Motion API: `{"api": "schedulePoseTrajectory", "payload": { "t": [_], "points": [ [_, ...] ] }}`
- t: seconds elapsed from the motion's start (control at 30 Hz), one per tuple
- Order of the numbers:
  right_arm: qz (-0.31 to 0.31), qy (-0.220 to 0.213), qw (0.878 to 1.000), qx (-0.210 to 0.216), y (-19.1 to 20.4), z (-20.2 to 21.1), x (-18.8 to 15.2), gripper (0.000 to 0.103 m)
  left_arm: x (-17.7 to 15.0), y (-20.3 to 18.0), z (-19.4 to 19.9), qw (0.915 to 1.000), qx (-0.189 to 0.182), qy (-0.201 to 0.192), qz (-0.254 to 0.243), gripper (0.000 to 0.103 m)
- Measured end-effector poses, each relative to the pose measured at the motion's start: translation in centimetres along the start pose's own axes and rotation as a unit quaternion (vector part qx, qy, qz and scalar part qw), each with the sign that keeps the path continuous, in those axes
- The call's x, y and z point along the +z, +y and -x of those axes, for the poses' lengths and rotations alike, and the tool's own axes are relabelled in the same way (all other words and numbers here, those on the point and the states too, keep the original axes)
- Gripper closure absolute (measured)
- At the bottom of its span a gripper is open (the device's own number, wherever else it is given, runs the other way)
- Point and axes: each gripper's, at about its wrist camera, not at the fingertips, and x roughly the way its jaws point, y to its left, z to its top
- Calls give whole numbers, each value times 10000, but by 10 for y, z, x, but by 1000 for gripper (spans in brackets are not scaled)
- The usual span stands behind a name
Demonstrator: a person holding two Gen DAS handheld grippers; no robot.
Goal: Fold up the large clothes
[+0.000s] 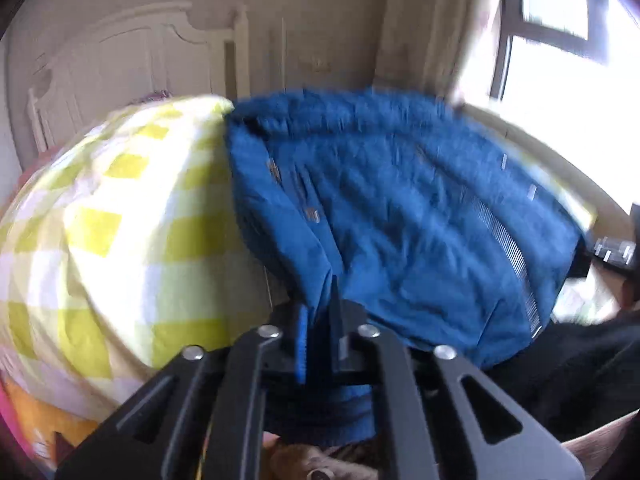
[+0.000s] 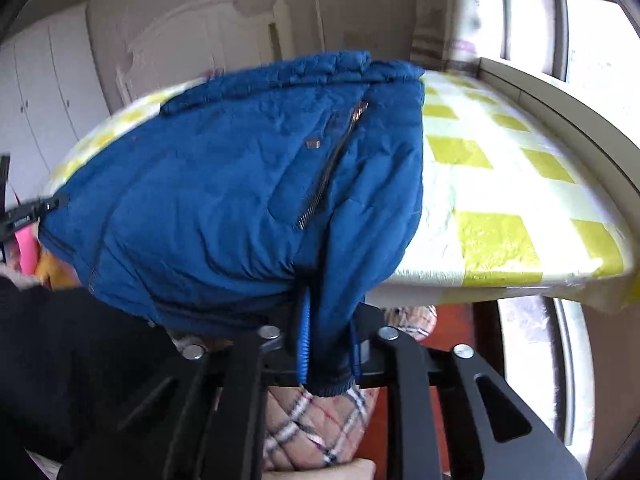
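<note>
Pinching blue fabric, the left gripper (image 1: 320, 320) had its jaws clamped on the hem of the blue jacket (image 1: 400, 208). The right gripper (image 2: 328, 344) had its jaws shut on a ribbed cuff. Ahead of both, the jacket lay spread across the yellow-checked bed (image 2: 500, 184).

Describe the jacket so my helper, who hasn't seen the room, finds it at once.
Find the bed with the yellow-and-white checked cover by the window. The jacket lies across its near edge, both grippers clamped on its hem. It is the only blue quilted thing there, with a metal zip.
</note>
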Motion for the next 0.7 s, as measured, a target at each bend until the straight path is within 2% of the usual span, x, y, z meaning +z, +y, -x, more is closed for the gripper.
{"api": "schedulePoseTrajectory", "payload": {
  "t": [0.07,0.17,0.27,0.4,0.47,0.5,0.53,0.63,0.7],
  "points": [
    [-83,-464,9988,127,-2,26,9,89,12,8,20,9989,-241,-333,243,97],
    [4,-1141,9931,284,1,69,26,91,24,6,46,9961,-370,-768,236,97],
    [269,-1565,9869,301,16,104,38,91,32,1,73,9916,-493,-1165,251,97],
    [324,-2164,9746,481,24,152,51,91,42,10,117,9811,-824,-1695,448,97],
    [307,-2483,9667,536,24,172,62,91,50,16,140,9726,-967,-2044,533,97],
    [310,-2676,9604,706,22,182,70,91,55,20,150,9676,-1050,-2218,595,97],
    [281,-2777,9572,763,20,187,80,91,63,28,159,9606,-1199,-2403,720,96],
    [296,-2830,9553,799,17,182,115,91,93,47,153,9529,-1427,-2454,1067,95],
    [415,-2604,9625,630,17,160,151,91,121,49,131,9591,-1275,-2327,990,95]
  ]
}}
